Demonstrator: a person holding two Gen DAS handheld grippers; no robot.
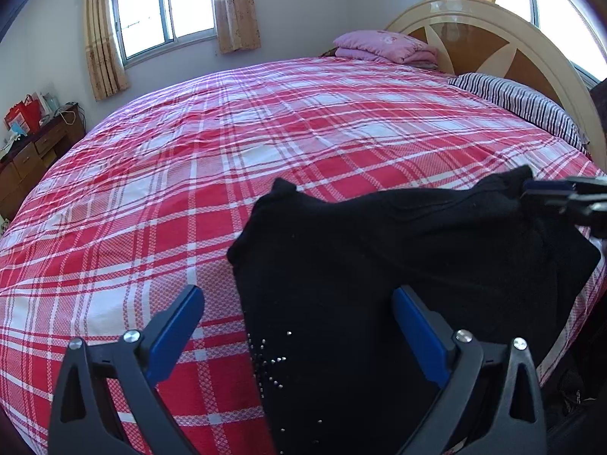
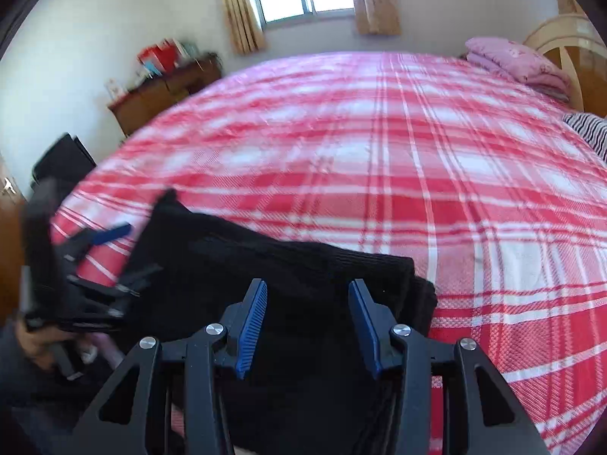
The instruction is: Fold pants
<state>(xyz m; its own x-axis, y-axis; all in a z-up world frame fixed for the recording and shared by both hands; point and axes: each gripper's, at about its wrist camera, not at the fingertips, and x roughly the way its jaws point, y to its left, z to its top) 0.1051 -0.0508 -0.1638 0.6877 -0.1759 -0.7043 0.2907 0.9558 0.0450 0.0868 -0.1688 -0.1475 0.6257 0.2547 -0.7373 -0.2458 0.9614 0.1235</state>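
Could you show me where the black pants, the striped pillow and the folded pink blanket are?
black pants (image 1: pixel 379 258), left wrist view: middle of the dark fabric.
striped pillow (image 1: pixel 531 102), left wrist view: its striped top face.
folded pink blanket (image 1: pixel 383 47), left wrist view: top of the stack.

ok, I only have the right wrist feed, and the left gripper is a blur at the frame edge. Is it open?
Observer: Open. In the left wrist view the left gripper has its jaws wide apart with nothing pinched.
Operator: Where is it relative to the pants?
Observer: It straddles the left edge of the black pants. One finger is over the plaid sheet and the other is over the cloth.
Operator: Anything on the fabric there?
Observer: Small shiny studs are scattered on the pants between the fingers.
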